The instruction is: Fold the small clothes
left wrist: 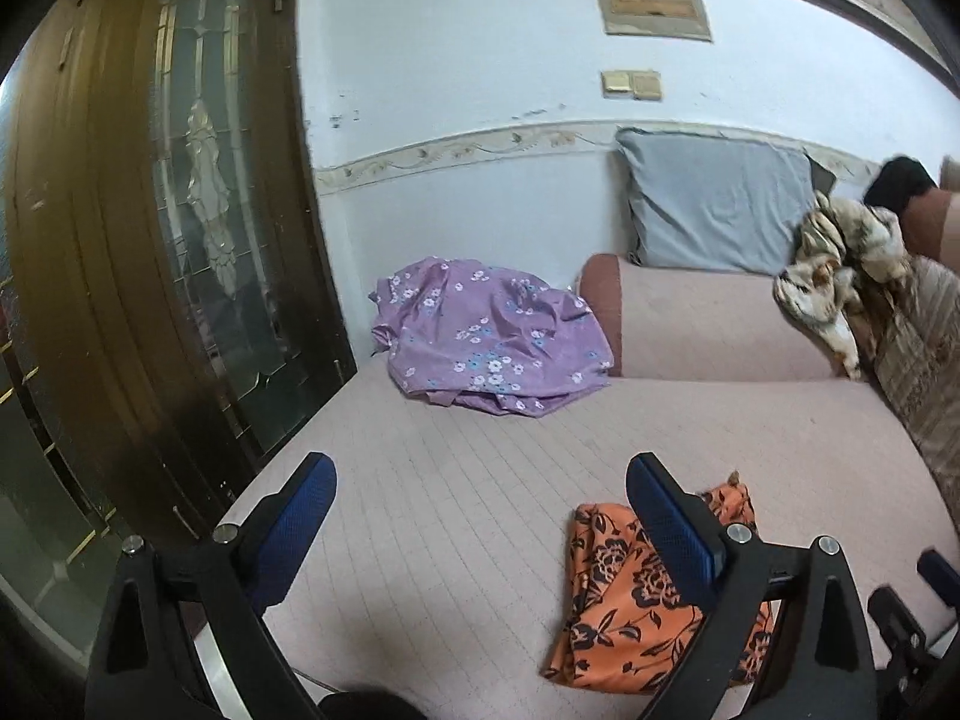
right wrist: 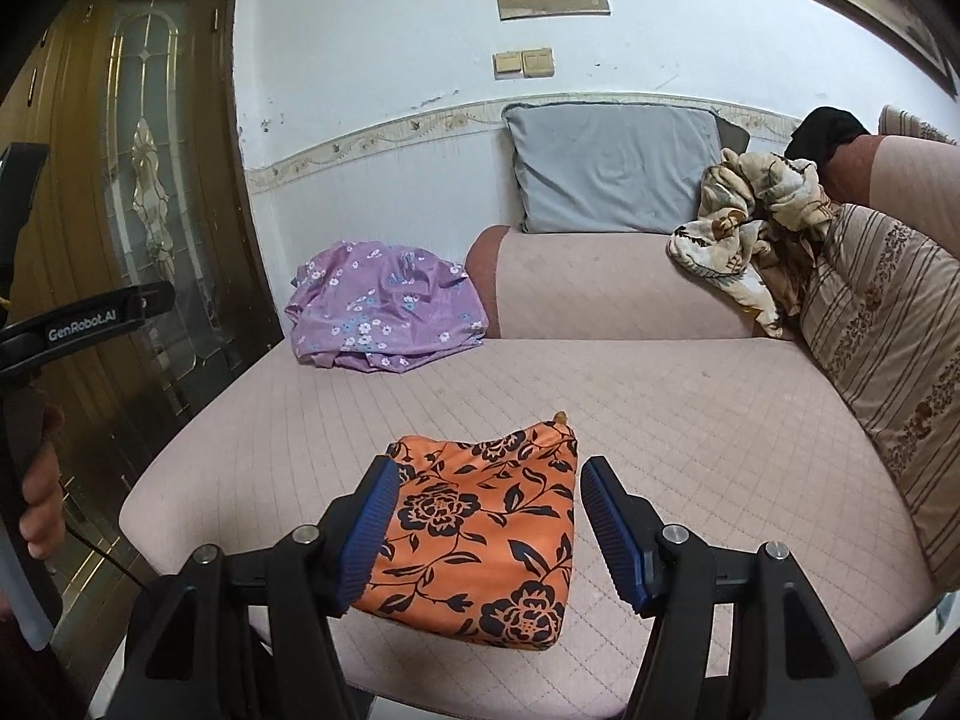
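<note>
An orange cloth with black flowers (right wrist: pixel 486 534) lies folded into a small packet on the pink quilted sofa seat (right wrist: pixel 690 420). My right gripper (right wrist: pixel 489 528) is open, its blue pads either side of the cloth and above it, holding nothing. In the left wrist view the same orange cloth (left wrist: pixel 624 600) lies at lower right, partly behind my right-hand finger. My left gripper (left wrist: pixel 480 510) is open and empty over bare seat, to the left of the cloth. A crumpled purple flowered garment (right wrist: pixel 384 312) lies at the back left of the seat, also in the left wrist view (left wrist: pixel 486 342).
A grey pillow (right wrist: pixel 612 174) leans on the wall behind the pink backrest cushion (right wrist: pixel 600 288). A beige patterned cloth (right wrist: pixel 744 228) is heaped at the right by a striped cushion (right wrist: pixel 888 372). A wooden glass door (left wrist: pixel 150 240) stands left of the sofa.
</note>
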Tool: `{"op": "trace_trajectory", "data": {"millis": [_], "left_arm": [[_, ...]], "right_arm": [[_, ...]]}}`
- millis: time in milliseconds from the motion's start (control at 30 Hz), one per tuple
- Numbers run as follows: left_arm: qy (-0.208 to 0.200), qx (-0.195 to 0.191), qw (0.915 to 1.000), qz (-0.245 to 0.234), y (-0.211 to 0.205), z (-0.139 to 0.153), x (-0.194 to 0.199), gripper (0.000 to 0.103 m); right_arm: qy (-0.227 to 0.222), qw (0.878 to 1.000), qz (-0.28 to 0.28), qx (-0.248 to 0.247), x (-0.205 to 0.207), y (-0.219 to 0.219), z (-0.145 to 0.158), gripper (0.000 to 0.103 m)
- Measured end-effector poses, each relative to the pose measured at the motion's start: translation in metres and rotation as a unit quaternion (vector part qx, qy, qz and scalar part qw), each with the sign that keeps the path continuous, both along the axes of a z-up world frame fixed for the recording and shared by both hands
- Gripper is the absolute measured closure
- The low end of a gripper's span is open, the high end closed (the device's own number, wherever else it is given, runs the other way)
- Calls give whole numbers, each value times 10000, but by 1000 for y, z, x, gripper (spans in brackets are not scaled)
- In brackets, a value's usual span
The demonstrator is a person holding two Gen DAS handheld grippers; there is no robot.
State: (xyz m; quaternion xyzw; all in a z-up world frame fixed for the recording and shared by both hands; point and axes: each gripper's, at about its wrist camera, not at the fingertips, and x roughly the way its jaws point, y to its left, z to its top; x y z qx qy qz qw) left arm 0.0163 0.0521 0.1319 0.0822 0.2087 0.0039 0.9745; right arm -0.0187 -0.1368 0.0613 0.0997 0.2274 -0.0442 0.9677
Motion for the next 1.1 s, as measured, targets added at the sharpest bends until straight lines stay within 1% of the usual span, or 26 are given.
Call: {"op": "trace_trajectory", "data": {"millis": [67,167,267,567,900,1033,1100], "left_arm": [[-39,101,9999,-30,-3,1,-2,6],[-141,125,9998,-20,-4,3,-6,6],[-130,36,9999,-106,-4,4,-6,6],[-139,-7,9995,-271,-4,6,-6,6],[-138,-88,9993,-337,0,5,-1,6],[-187,-112,9992,-334,1,2,4,6],[-135,-120,9993,-320,1,-3,12,6]], "right_arm": [[7,10000,17,12,1,0,1,36],[24,10000,26,-21,4,2,1,36],[86,9999,8,-145,8,6,-2,36],[369,9992,54,-137,22,10,-16,36],[455,9986,152,-213,33,19,-18,36],[503,9983,181,-227,39,20,-21,36],[533,9982,191,-201,44,19,-22,36]]}}
